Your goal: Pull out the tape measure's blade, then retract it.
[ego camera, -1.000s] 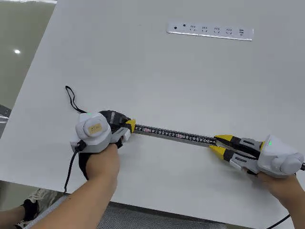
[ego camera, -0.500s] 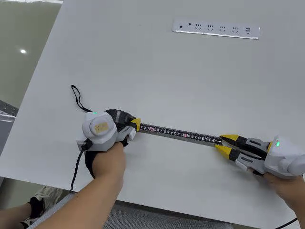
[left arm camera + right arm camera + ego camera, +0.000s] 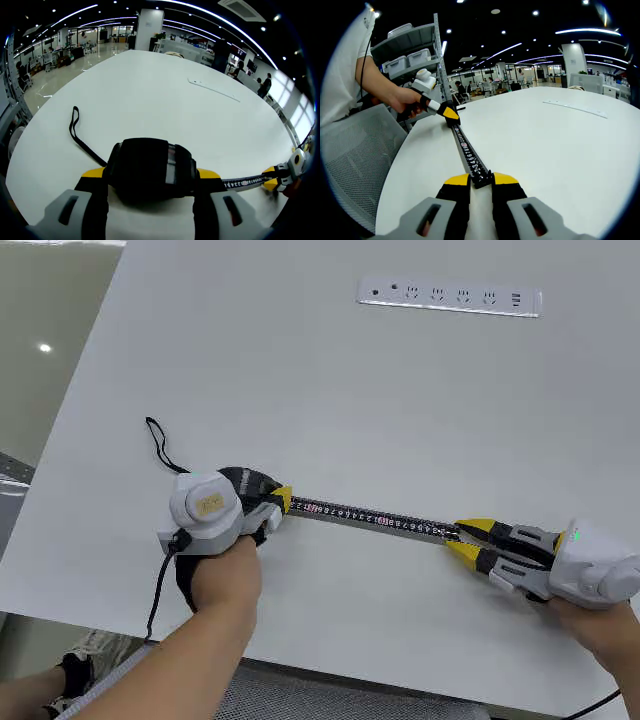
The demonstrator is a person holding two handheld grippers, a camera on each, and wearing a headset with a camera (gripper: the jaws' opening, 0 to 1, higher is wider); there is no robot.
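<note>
Yellow-tipped jaws of the right gripper [image 3: 481,181] are pinching the free end of the blade [image 3: 466,150]. The blade is running level to the black tape measure case [image 3: 150,162], which the left gripper [image 3: 150,173] is clamping from both sides on the white table [image 3: 300,370]. By my judgement the blade is out partway, so the right gripper should be travelling straight along the blade's line while the left is pinning the case. On the return, feeding it back slowly is looking safer than letting it snap. The end hook is hiding between the right jaws, and any lock button on the case is proving hard to make out. Beyond the case a black strap [image 3: 75,131] is trailing off; farther still, a power strip [image 3: 450,297] is lying well apart.
</note>
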